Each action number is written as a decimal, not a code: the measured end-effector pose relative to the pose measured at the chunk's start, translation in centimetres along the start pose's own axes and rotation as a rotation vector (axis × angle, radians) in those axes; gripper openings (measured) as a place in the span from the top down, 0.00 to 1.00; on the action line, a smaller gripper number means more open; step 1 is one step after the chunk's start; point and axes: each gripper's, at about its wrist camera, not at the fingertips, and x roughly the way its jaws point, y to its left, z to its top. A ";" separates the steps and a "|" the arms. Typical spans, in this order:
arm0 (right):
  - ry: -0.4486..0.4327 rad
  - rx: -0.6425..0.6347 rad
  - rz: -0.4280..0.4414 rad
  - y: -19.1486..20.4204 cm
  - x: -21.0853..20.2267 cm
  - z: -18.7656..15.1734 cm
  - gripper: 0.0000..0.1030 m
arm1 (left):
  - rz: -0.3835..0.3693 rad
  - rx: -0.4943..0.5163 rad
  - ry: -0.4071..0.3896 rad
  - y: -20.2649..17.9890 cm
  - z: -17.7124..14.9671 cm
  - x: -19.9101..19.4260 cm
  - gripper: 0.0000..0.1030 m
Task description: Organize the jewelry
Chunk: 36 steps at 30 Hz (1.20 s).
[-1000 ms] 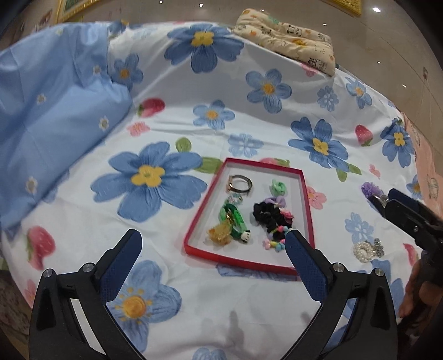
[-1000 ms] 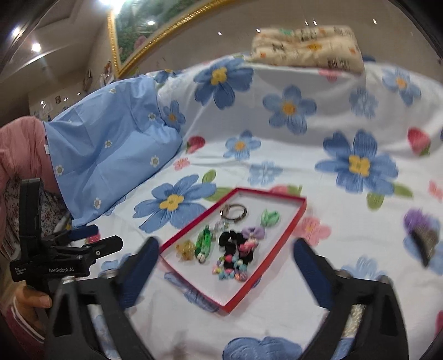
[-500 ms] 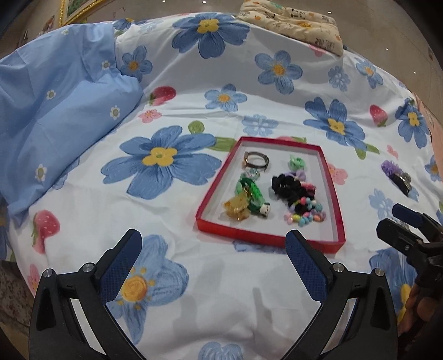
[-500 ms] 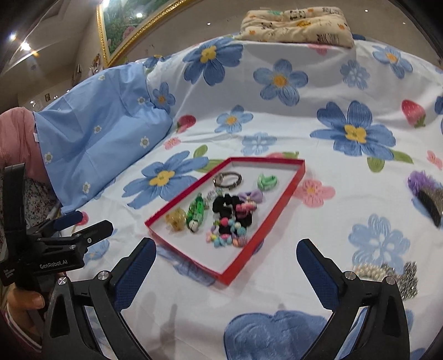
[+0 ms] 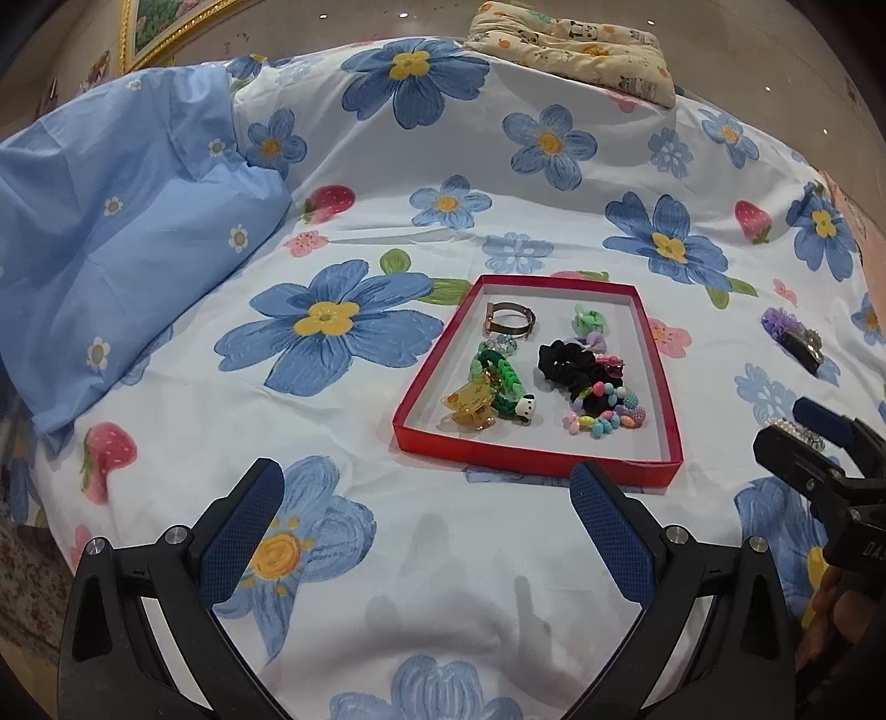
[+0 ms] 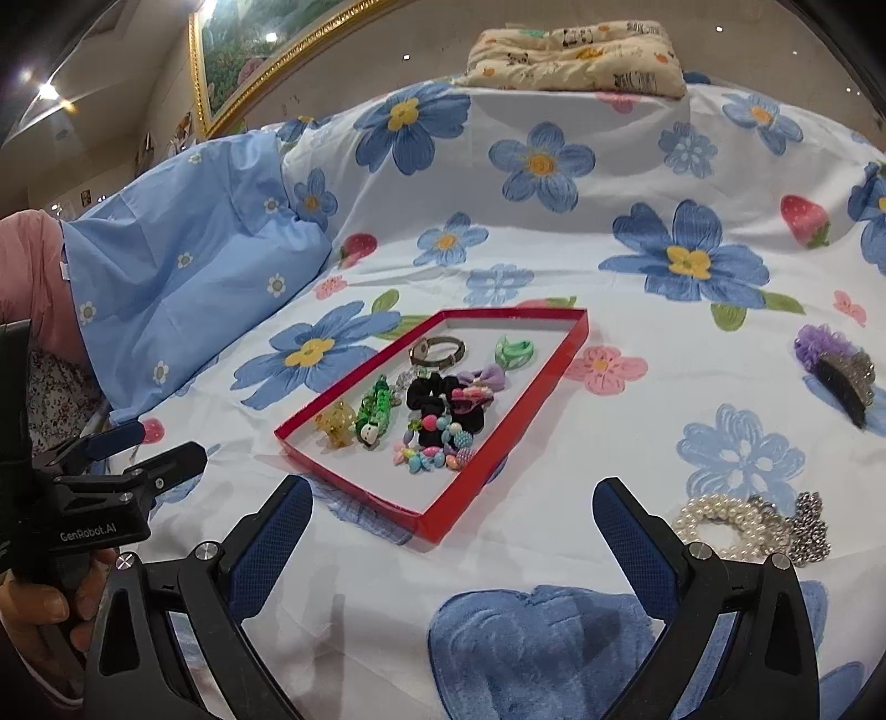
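Observation:
A shallow red tray (image 5: 534, 461) (image 6: 437, 523) lies on the flowered bedsheet and holds a metal bangle (image 5: 508, 317), a green chain, an amber clip, a black scrunchie (image 6: 437, 407) and colourful beads. A pearl bracelet with a sparkly charm (image 6: 745, 525) lies on the sheet right of the tray. Farther right sits a purple-and-black hair clip (image 6: 836, 371) (image 5: 792, 338). My left gripper (image 5: 426, 531) hangs open in front of the tray's near edge, holding nothing. My right gripper (image 6: 451, 545) is open and empty above the tray's near corner, the pearl bracelet just beyond its right finger.
A light blue pillow (image 5: 111, 232) lies at the left. A cream patterned cushion (image 6: 576, 58) rests at the far edge of the bed. A hand (image 6: 33, 603) holds the left gripper's handle. A gold-framed picture (image 6: 249, 50) hangs behind.
Both grippers have pulled back toward me and stayed open. The tray now sits farther ahead in both views, and the pearl bracelet has come into the right wrist view.

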 end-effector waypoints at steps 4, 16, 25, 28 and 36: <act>-0.012 -0.026 -0.012 0.6 -0.1 -0.2 0.01 | 0.004 0.014 -0.013 -0.4 0.0 -0.5 0.00; -0.006 -0.034 -0.002 1.0 0.0 -0.3 0.01 | -0.002 0.012 -0.007 -0.5 0.0 -0.5 0.00; 0.001 -0.036 -0.003 1.2 0.1 -0.3 0.01 | -0.008 0.014 -0.003 -0.6 -0.2 -0.5 0.00; 0.001 -0.036 -0.002 1.3 0.0 -0.3 0.01 | -0.007 0.012 -0.005 -0.6 -0.2 -0.6 0.00; -0.001 -0.036 -0.004 1.3 0.1 -0.3 0.01 | -0.004 0.016 -0.004 -0.7 -0.2 -0.5 0.00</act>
